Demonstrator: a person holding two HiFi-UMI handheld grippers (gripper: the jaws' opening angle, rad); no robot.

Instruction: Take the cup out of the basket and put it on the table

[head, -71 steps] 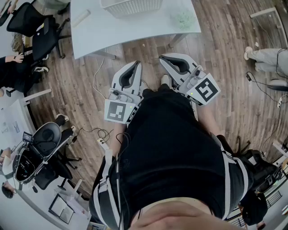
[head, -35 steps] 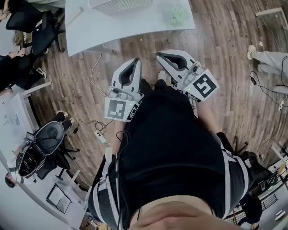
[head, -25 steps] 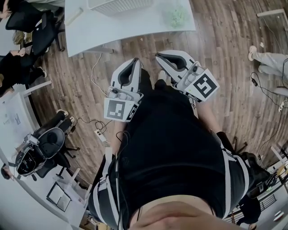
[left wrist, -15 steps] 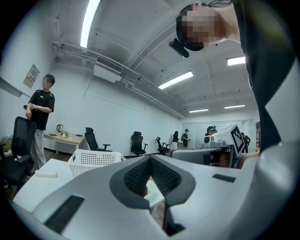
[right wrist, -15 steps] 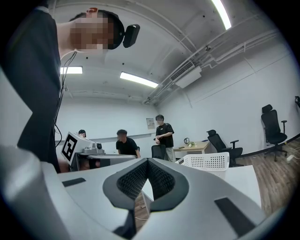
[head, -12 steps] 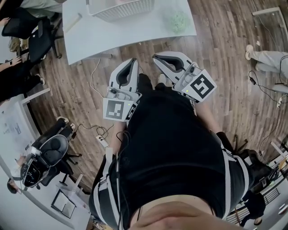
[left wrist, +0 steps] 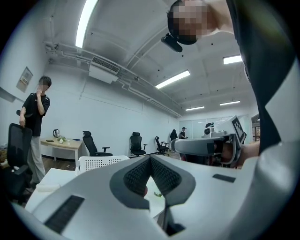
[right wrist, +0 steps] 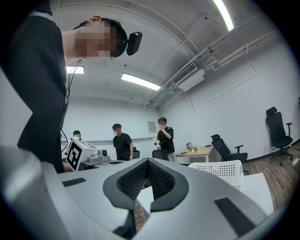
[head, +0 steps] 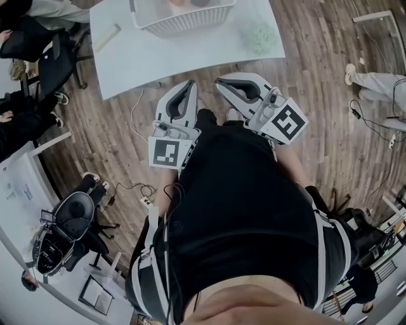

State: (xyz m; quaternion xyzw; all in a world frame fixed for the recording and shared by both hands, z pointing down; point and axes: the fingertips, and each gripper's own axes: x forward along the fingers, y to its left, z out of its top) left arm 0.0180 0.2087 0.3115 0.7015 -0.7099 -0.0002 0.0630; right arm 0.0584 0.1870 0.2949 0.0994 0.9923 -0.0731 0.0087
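Left gripper (head: 188,85): nearest item. It is short of the basket, about at the table edge on the basket's near side, and aimed level towards it. The jaws are clenched pad against pad, with nothing between them.
Right gripper (head: 221,82): just beside the left one, equally short of the basket, off its right-hand corner. The jaws are likewise clenched and empty.
Floor (head: 108,136): wooden boards under both grippers. A cable (head: 134,111) trails there, nearer than the basket and to its left.
Table (head: 190,47): white top carrying the basket. The surface on the basket's near side is bare and suitable for set-down.
Basket (head: 184,22): white with perforated walls, standing on the far part of the table, partly cut off by the top of the head view.
Cup (head: 178,2): inside the basket. Only a pinkish rounded edge shows, with a darker round shape beside it. How it stands cannot be told.
Green object (head: 261,38): on the table, right of the basket and apart from it.
Step in hand: judged to be the approach. Neither gripper touches anything.
Recommendation: release one pair of jaws before crossing the basket's near wall. Come over the rim from above, close on the cup's side wall or rim, and lift clear of the rim before travelling.
Risk: clenched jaws would knock the cup over. A low lift could snag the basket wall and drag the basket.
Set-down: the bare table on the basket's near side, away from the green object.
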